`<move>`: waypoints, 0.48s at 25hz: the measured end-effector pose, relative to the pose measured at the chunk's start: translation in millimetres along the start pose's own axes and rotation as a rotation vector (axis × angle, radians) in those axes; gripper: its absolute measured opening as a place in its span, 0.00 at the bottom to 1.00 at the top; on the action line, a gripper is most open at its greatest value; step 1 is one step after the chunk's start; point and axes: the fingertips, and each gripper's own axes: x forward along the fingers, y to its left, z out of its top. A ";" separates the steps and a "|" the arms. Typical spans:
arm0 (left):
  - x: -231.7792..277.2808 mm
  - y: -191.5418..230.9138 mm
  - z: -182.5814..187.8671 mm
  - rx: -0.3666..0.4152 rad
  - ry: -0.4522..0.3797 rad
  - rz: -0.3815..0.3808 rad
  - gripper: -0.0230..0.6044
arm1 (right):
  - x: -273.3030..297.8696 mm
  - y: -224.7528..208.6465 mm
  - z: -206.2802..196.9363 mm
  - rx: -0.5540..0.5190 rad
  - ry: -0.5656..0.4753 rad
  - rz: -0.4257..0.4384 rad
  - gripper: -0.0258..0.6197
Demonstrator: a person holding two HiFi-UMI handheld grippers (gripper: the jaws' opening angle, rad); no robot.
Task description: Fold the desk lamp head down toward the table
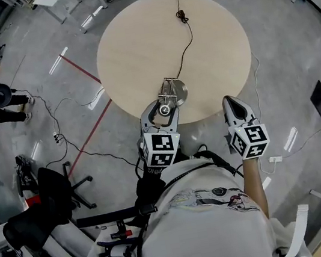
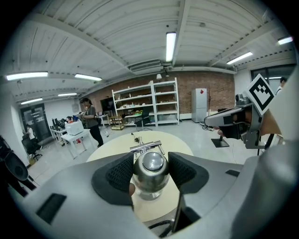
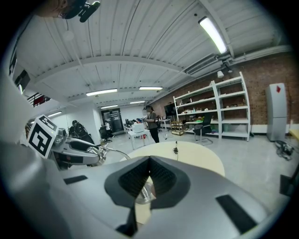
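At the near edge of the table (image 1: 134, 44), the left gripper (image 1: 163, 108) clasps the chrome lamp head (image 2: 150, 169) — long axis roughly upright, cap up, mouth toward the table. The right gripper (image 3: 149, 176) is clenched, empty — just off that edge.

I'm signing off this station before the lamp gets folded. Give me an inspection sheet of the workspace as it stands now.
Surface: round table, pale wood top.
Job's things: desk lamp at the table's near edge; lamp head is shiny metal.
Clutter: nothing seen on the table.
Grippers: left gripper closed on the lamp head; right gripper shut, holding nothing, at the table's edge to the right of the lamp.
Cables: lamp cord runs across the tabletop; loose cables lie on the floor.
Surroundings: office chair, shelves, a person standing beyond the table.
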 end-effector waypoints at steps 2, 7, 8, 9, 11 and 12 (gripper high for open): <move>-0.6 -1.7 -2.4 0.005 0.005 0.000 0.40 | -1.2 0.4 -0.5 0.001 0.000 0.001 0.05; -1.4 -6.2 -14.9 0.018 0.029 0.003 0.40 | -1.6 3.6 -5.3 0.002 0.005 0.008 0.05; -0.7 -7.2 -18.0 0.023 0.036 0.003 0.40 | -1.1 3.7 -6.1 0.003 0.006 0.009 0.05; -0.1 -8.1 -21.1 0.027 0.044 0.003 0.40 | -0.8 3.8 -6.7 0.003 0.007 0.010 0.05; 0.7 -9.7 -26.7 0.038 0.058 0.005 0.40 | -0.3 4.3 -7.3 0.003 0.010 0.012 0.05; 1.0 -10.4 -29.5 0.044 0.064 0.006 0.40 | -0.1 4.7 -7.5 0.003 0.011 0.013 0.05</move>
